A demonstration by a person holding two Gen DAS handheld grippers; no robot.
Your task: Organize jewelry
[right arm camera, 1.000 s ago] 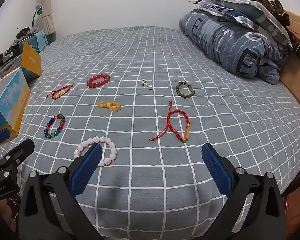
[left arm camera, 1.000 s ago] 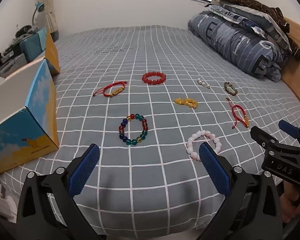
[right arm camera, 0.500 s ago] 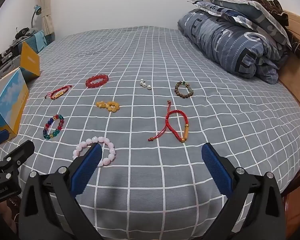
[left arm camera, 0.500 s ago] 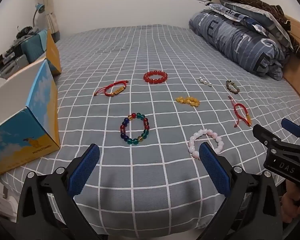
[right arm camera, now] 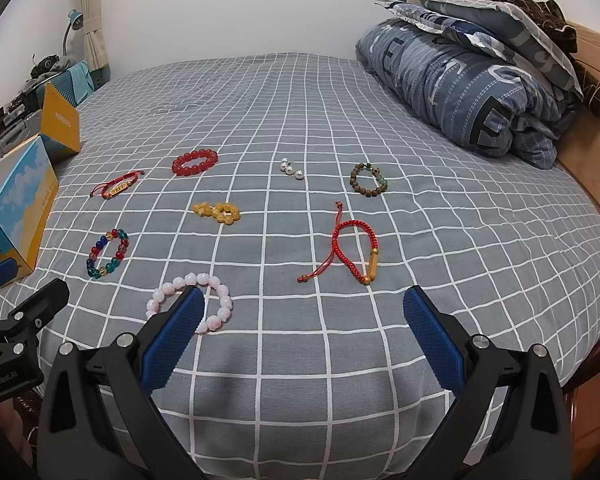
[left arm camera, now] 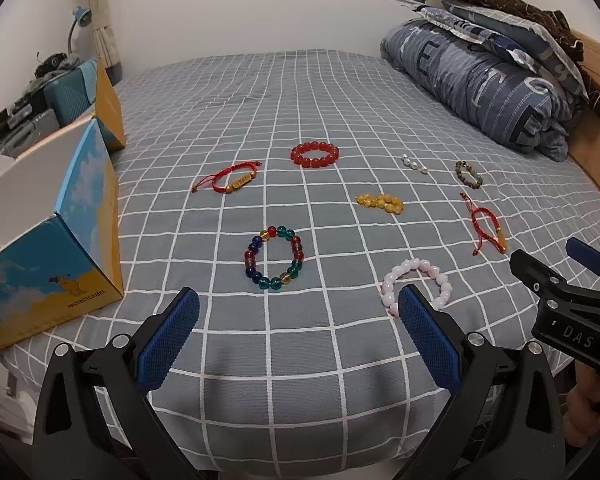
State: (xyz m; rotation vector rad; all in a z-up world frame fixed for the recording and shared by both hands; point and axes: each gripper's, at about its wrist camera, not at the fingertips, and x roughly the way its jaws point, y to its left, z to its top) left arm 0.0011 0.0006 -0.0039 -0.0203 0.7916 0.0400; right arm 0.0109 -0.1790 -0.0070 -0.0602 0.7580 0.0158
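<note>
Both grippers hung over the near edge of the bed (left arm camera: 300, 80) with nothing in them — left gripper (left arm camera: 298, 338) and right gripper (right arm camera: 304, 338) fingers spread wide. Bracelets were scattered across the sheet, the pink bead bracelet (right arm camera: 216, 304) nearest, the multicolor one (left arm camera: 274, 258) near the box (left arm camera: 52, 240).

Both grippers, left gripper (left arm camera: 298, 334) and right gripper (right arm camera: 304, 332), have black frames with silver screws and blue textured pads (left arm camera: 168, 340) (one frame is marked "DAS").

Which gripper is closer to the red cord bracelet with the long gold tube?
Right. The right gripper faces the bracelet, lying just beyond its open fingers. The left gripper sits farther left, facing the multicolored bead bracelet.
</note>
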